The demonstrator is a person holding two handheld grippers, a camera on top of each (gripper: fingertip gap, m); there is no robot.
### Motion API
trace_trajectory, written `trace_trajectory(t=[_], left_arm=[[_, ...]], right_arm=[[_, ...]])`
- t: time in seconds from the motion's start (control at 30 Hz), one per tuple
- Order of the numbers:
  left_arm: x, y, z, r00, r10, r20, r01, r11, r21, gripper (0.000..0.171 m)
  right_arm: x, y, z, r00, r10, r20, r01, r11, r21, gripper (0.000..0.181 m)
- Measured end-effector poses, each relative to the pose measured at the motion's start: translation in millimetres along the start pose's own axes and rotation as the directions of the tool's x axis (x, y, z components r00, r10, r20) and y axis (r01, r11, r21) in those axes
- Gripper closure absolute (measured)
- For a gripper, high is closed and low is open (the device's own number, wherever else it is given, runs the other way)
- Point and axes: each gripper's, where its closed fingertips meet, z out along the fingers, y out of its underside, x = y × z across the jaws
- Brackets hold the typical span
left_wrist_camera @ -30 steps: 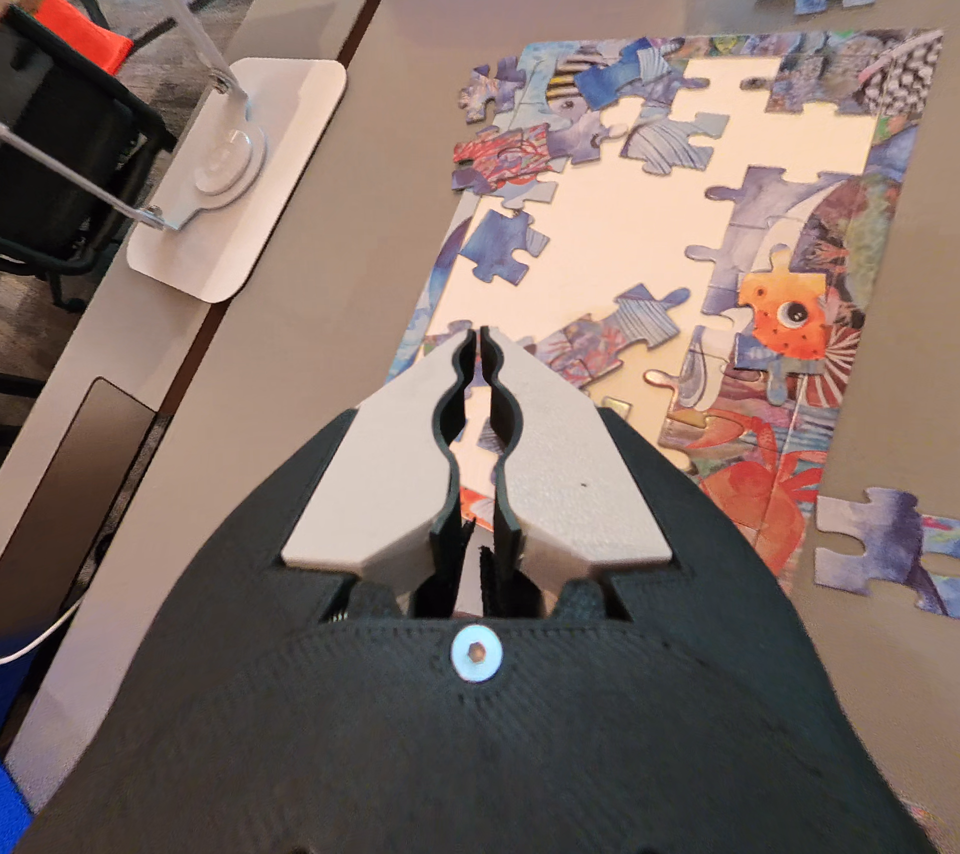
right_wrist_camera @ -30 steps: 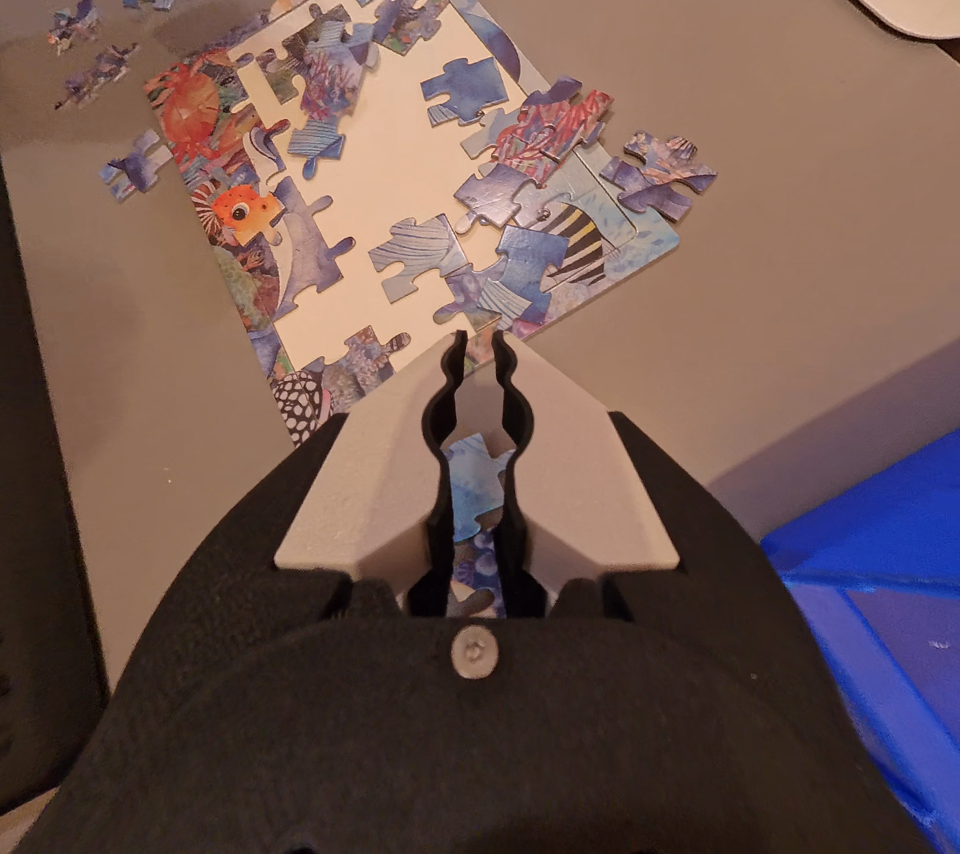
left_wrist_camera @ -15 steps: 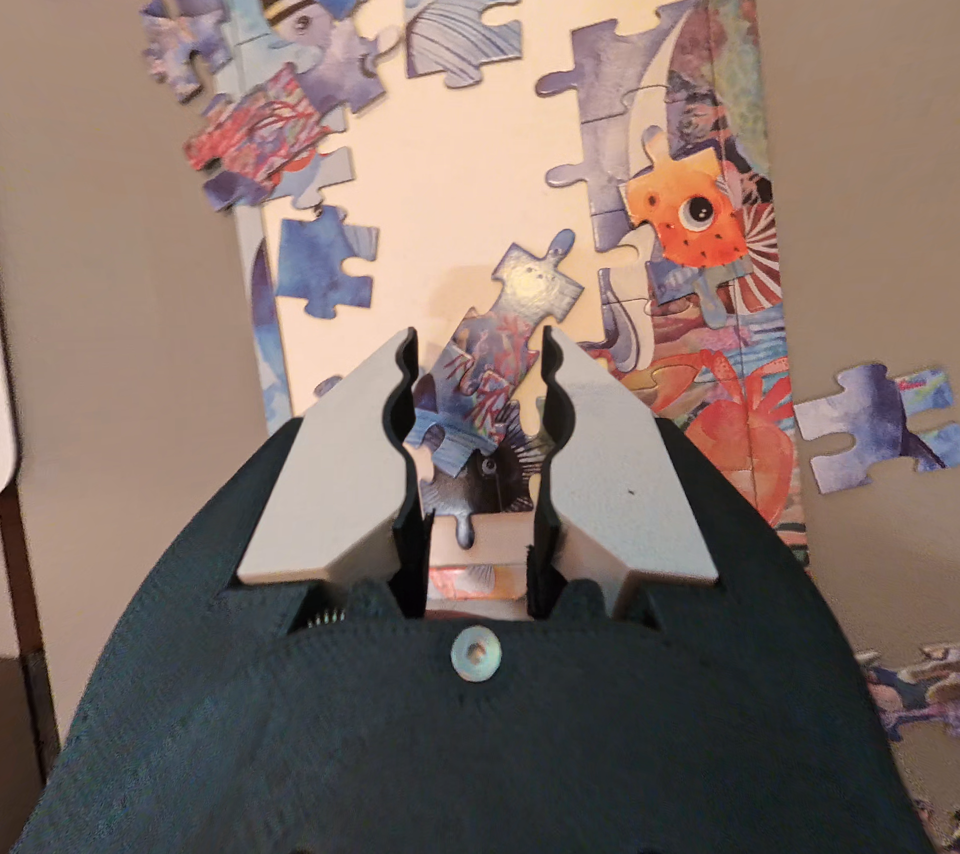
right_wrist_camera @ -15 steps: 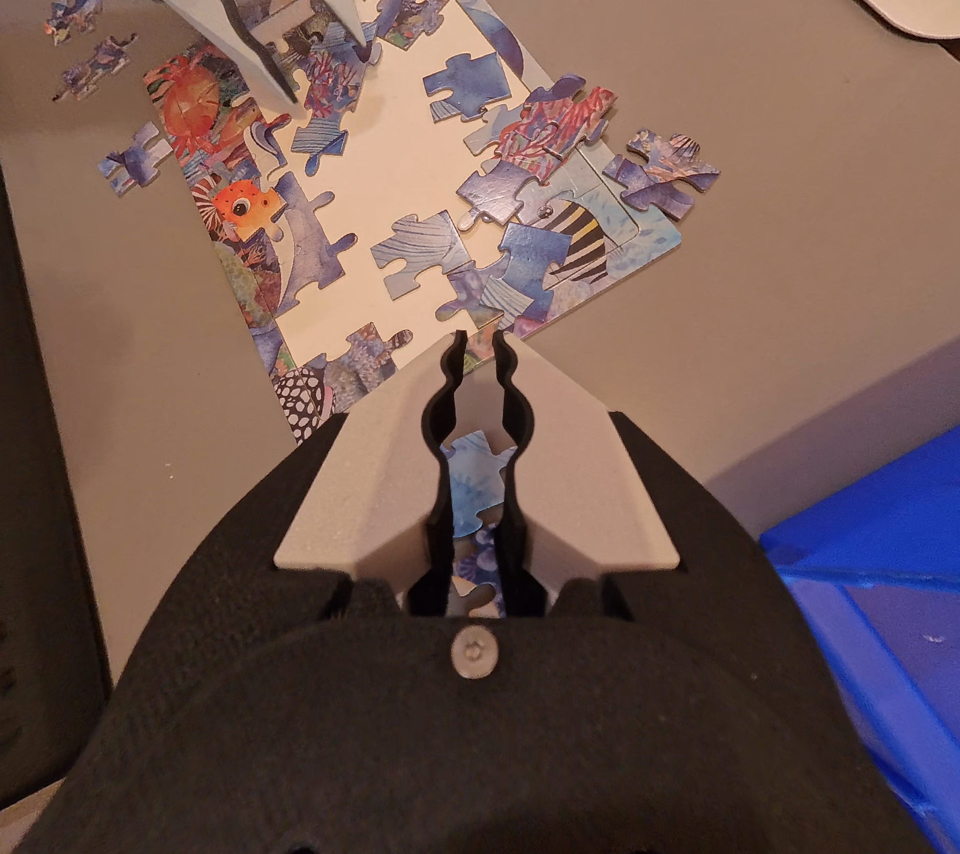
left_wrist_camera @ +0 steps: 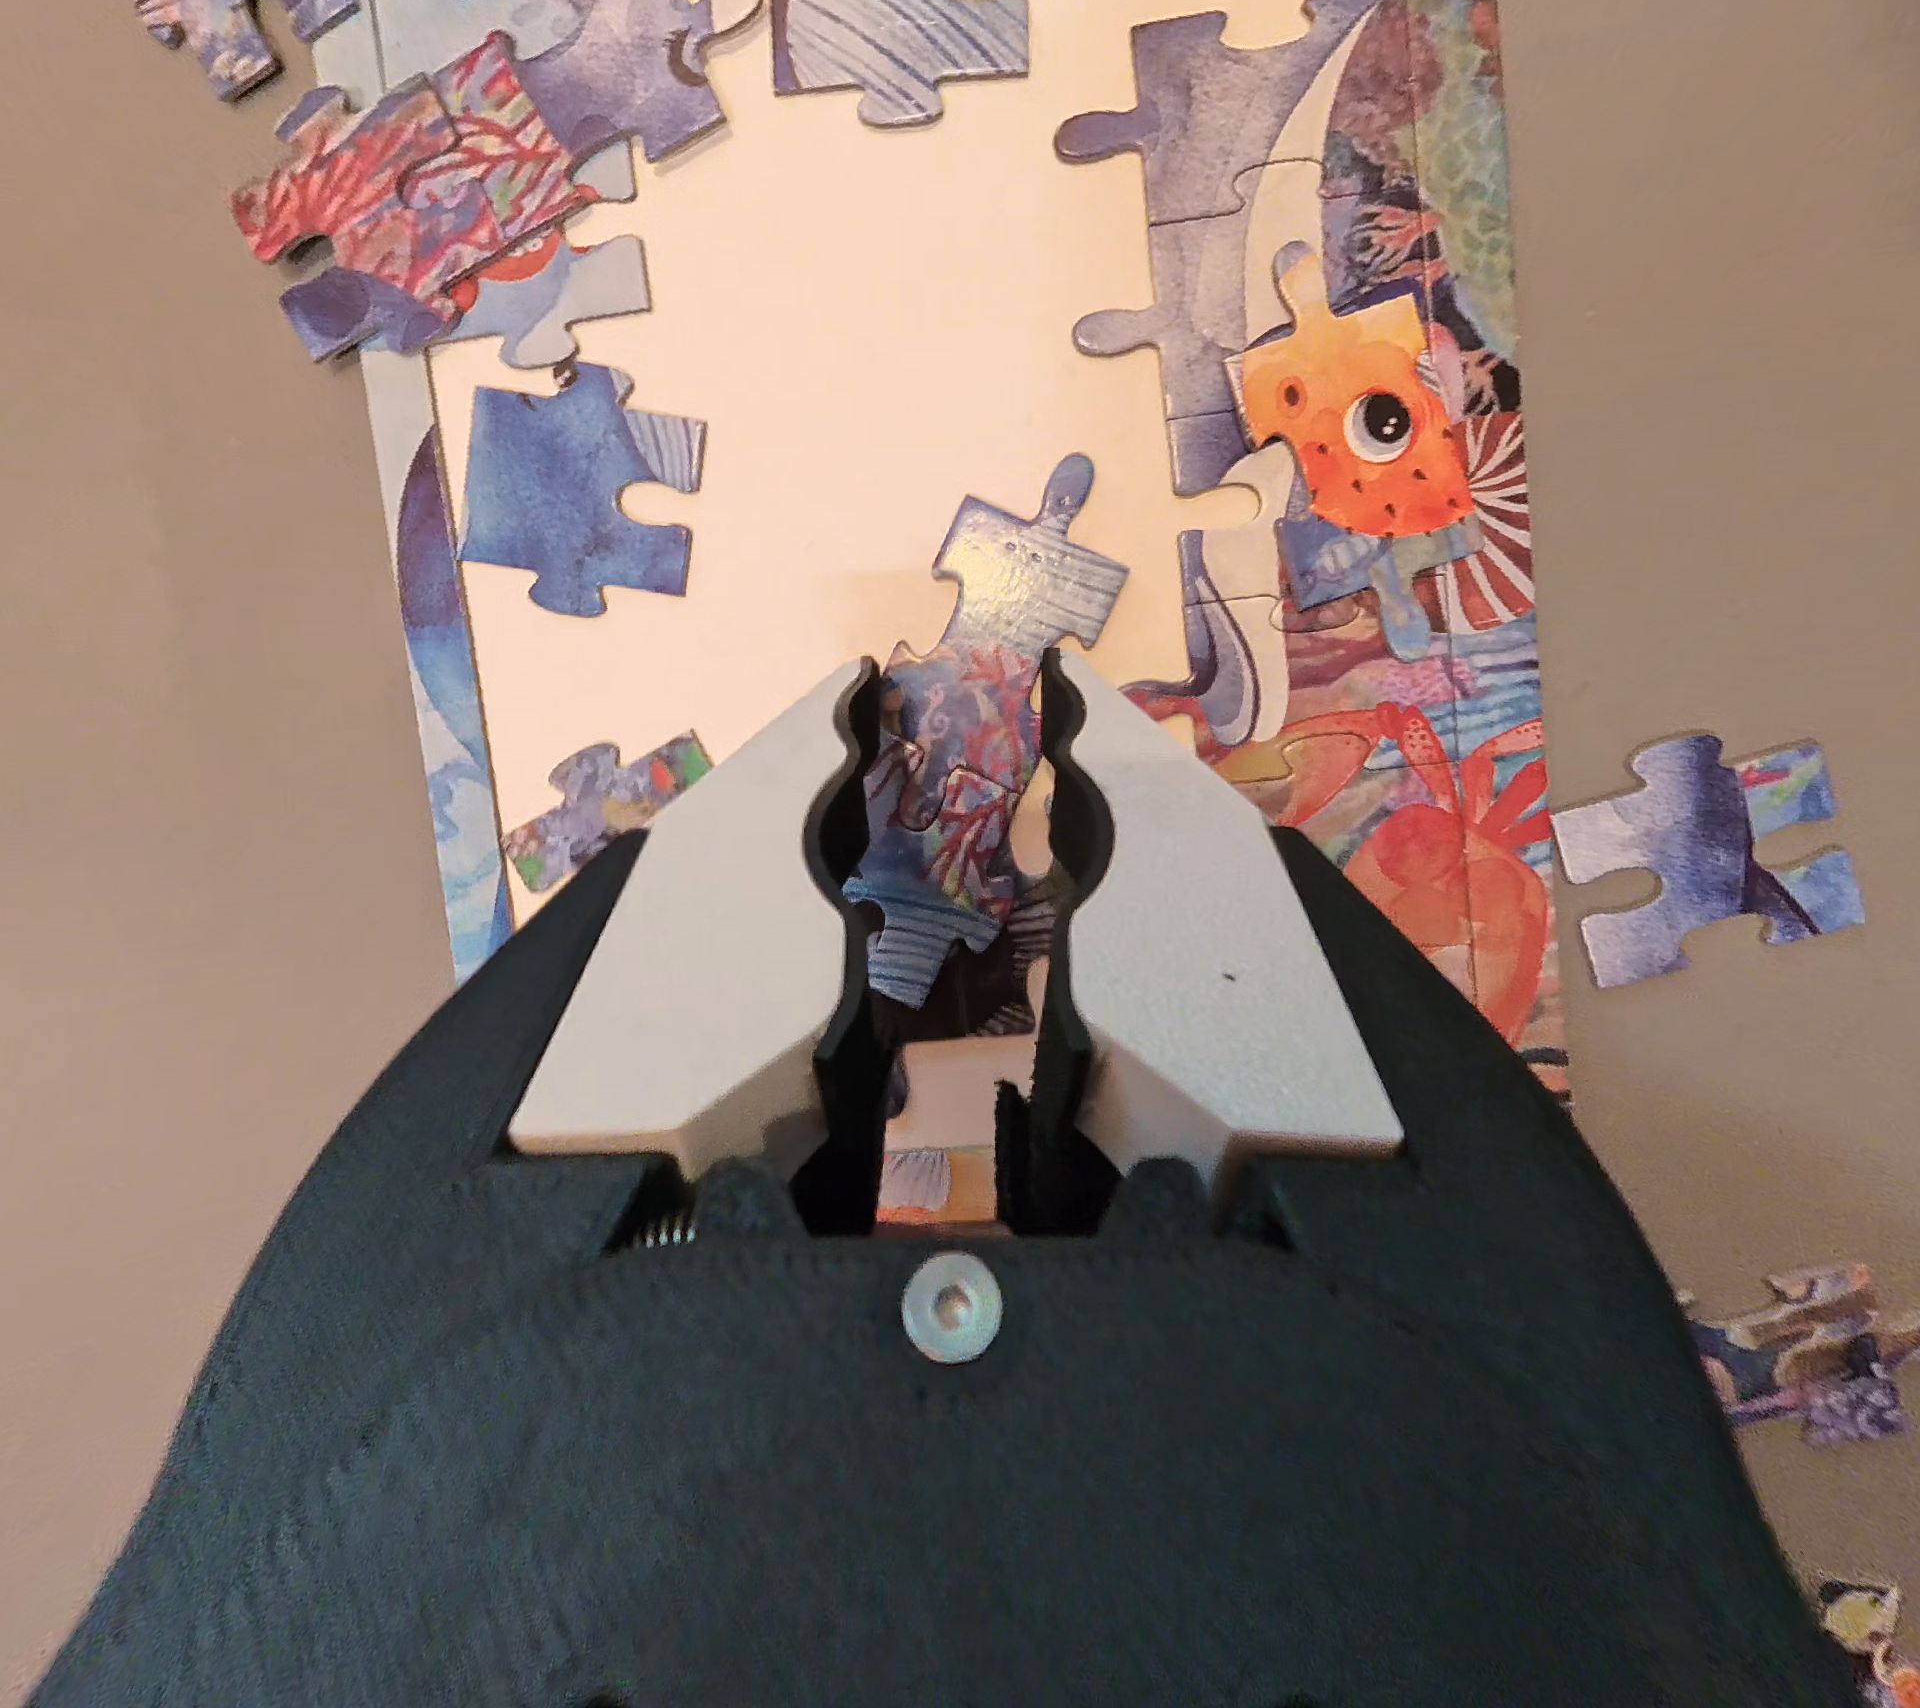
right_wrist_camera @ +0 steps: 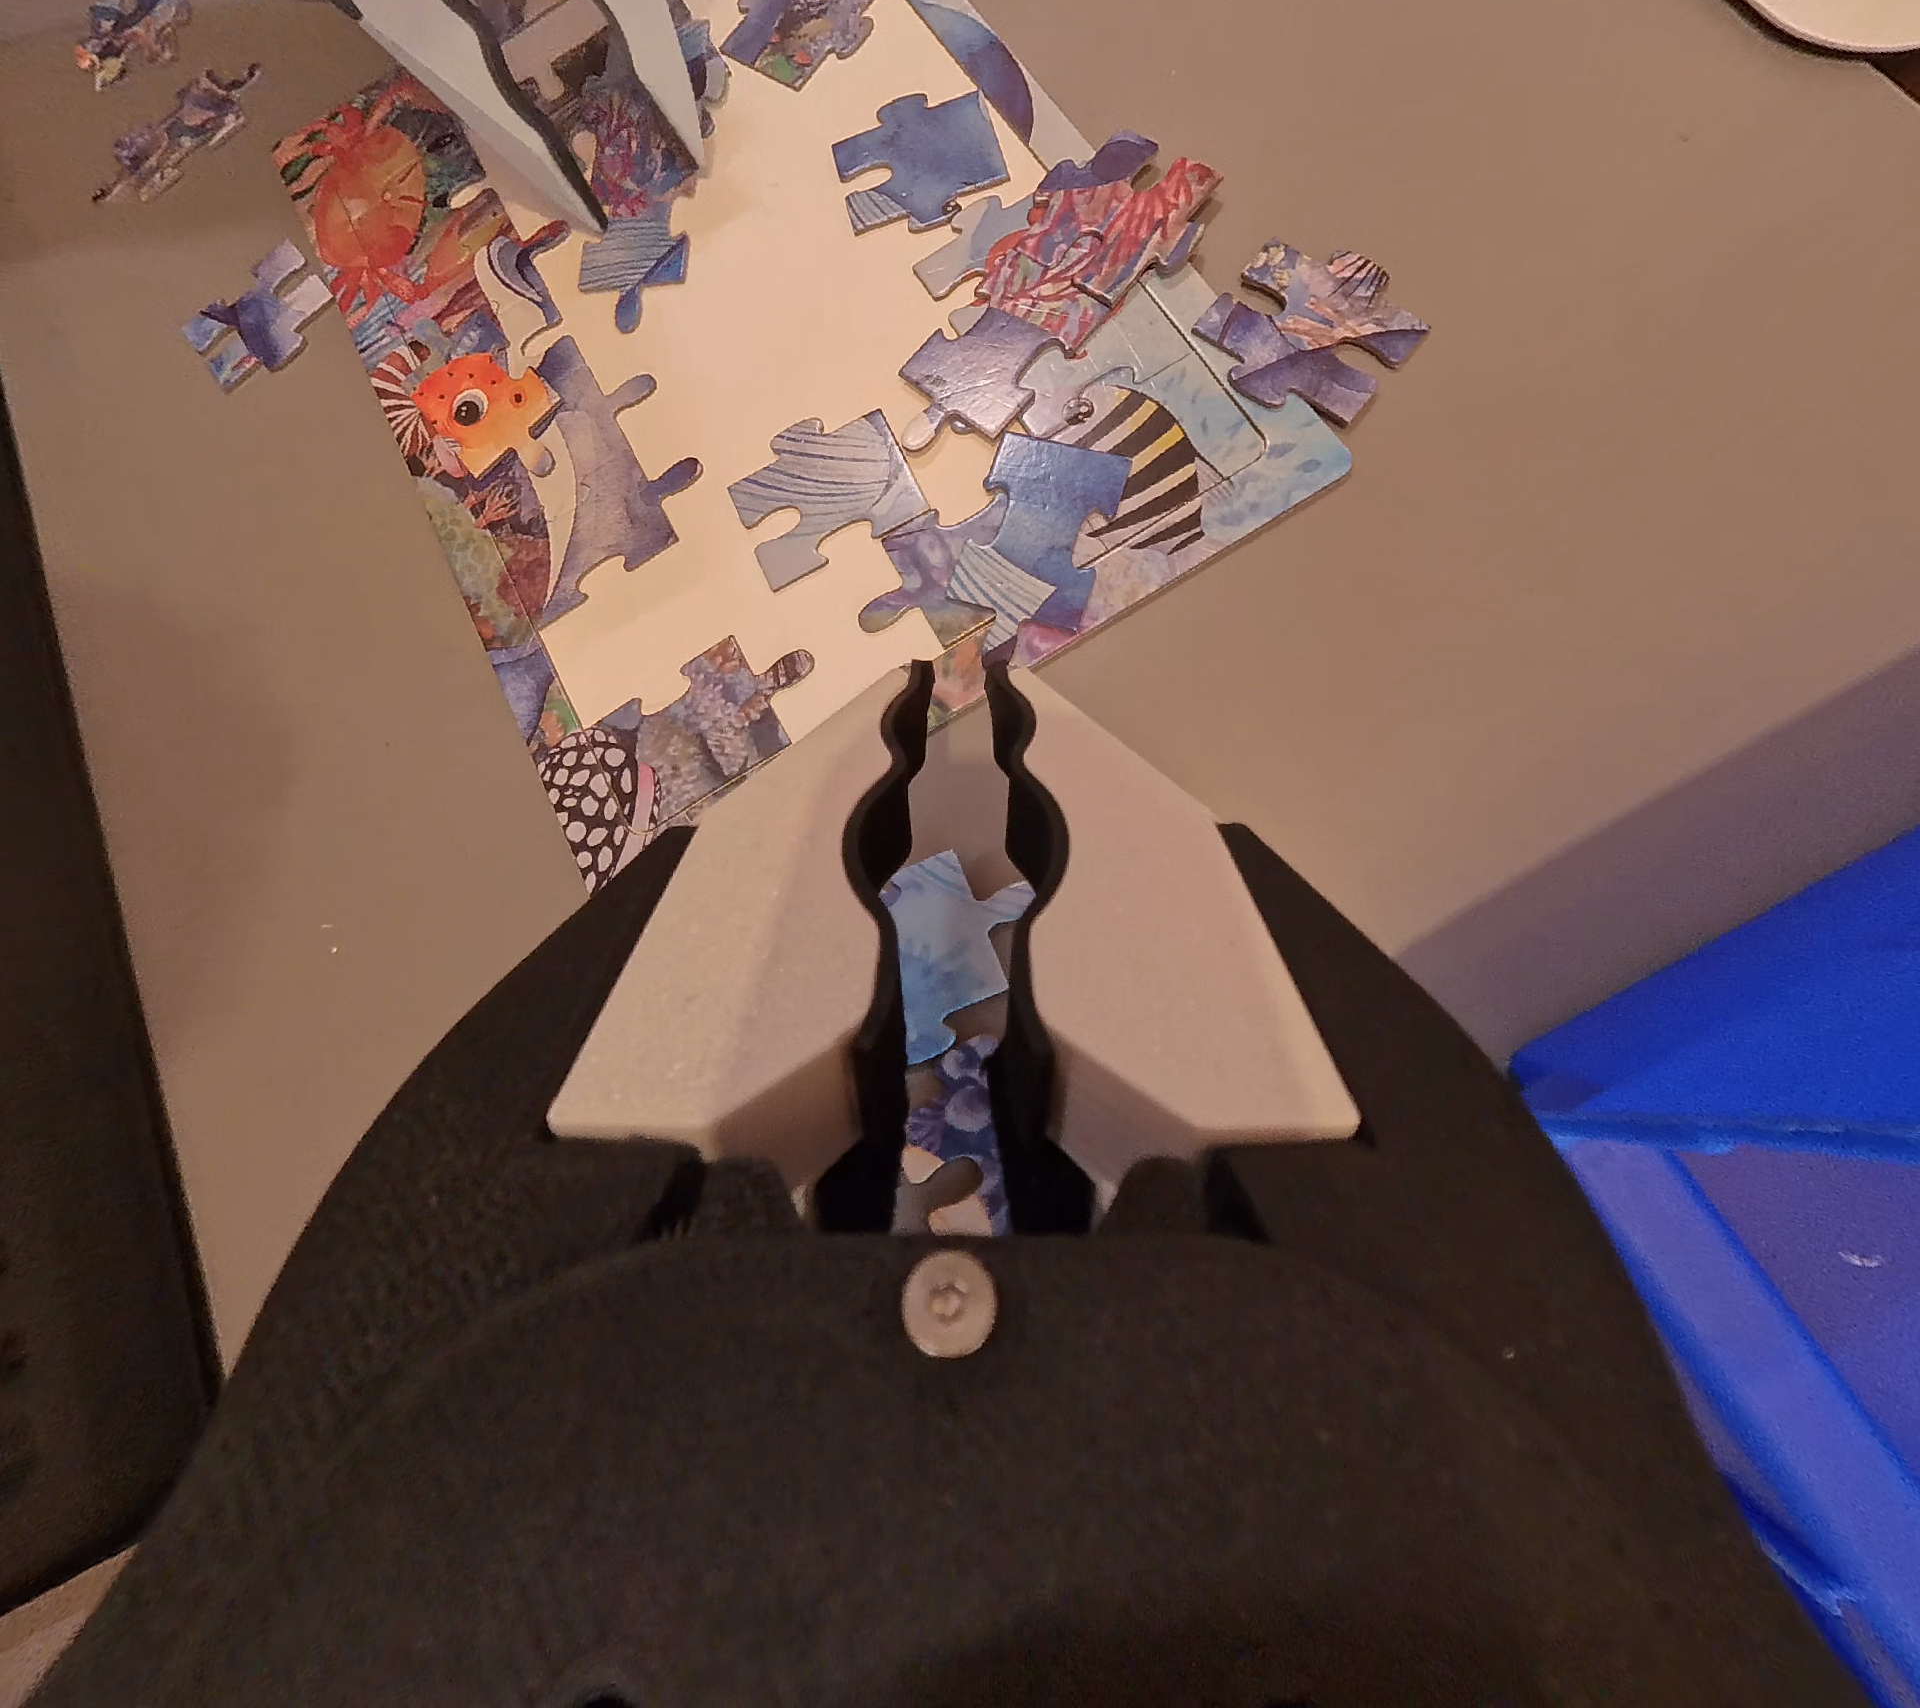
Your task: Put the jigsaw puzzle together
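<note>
A joined strip of coral-patterned pieces (left_wrist_camera: 971, 811), lying near the puzzle tray's (left_wrist_camera: 894, 328) near edge, is being straddled by the left gripper (left_wrist_camera: 956, 671), fingers narrowed around it; whether it is truly pinched cannot be told. It should be gripped gently so the joints hold. The right gripper (right_wrist_camera: 954, 671) is being held narrow over the counter (right_wrist_camera: 1455, 224), gripping nothing.

Left gripper (left_wrist_camera: 956, 682) straddling a joined strip of coral pieces (left_wrist_camera: 977, 765) on the puzzle tray (left_wrist_camera: 894, 287), jaws parted, apparently not clamping.
</note>
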Motion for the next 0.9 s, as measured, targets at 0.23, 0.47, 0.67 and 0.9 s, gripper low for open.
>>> trace_trajectory(t=[0.23,0.47,0.67,0.9], left_arm=[[-14.4,-20.9,-20.9,0.982,-0.113,0.154,0.096,0.989,0.116,0.145],[-26.2,-86.1,-27.9,0.916,-0.139,0.376,0.038,0.964,0.263,0.171],[-57.3,-64.0,-35.1,0.895,-0.070,0.441,0.016,0.992,0.125,0.160],[-82.1,-17.7,-18.1,0.933,-0.124,0.339,0.109,0.992,0.063,0.135]], right_arm=[[-6.7,-6.3,-1.3,1.000,0.000,0.026,-0.001,1.000,0.026,0.171],[-48.0,-33.4,9.1,0.959,0.088,0.268,-0.129,0.982,0.138,0.164],[-48.1,-22.8,19.3,0.965,0.087,0.246,-0.109,0.991,0.077,0.161],[-38.8,-24.4,10.5,0.969,0.101,0.226,-0.127,0.986,0.104,0.163]])
